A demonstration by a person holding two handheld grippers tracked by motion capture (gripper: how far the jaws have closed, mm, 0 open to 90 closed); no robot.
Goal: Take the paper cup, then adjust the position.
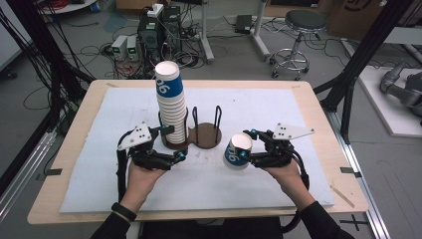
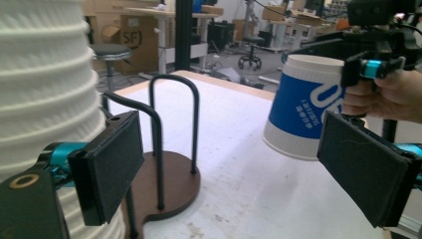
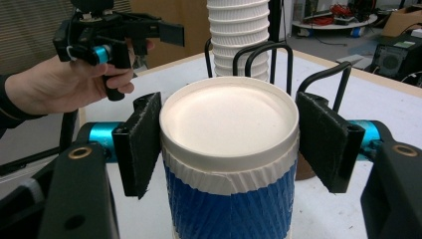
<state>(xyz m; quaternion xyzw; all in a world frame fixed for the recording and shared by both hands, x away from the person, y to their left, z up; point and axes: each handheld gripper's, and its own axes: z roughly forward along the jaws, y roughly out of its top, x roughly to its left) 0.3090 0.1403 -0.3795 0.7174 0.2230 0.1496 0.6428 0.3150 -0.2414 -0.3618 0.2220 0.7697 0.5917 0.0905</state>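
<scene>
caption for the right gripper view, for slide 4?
Right gripper with jaws clamped on a blue paper cup, base facing the camera, before the cup stack and brown wire holder.

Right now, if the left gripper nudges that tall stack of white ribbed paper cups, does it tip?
Probably. The tall stack of white ribbed paper cups rises well above the black wire hoops on its brown holder, so it looks top-heavy. Paper cups are likely light; a nudge from the left gripper might sway it.

The right tongs clamp an upside-down blue cup by its base.
</scene>
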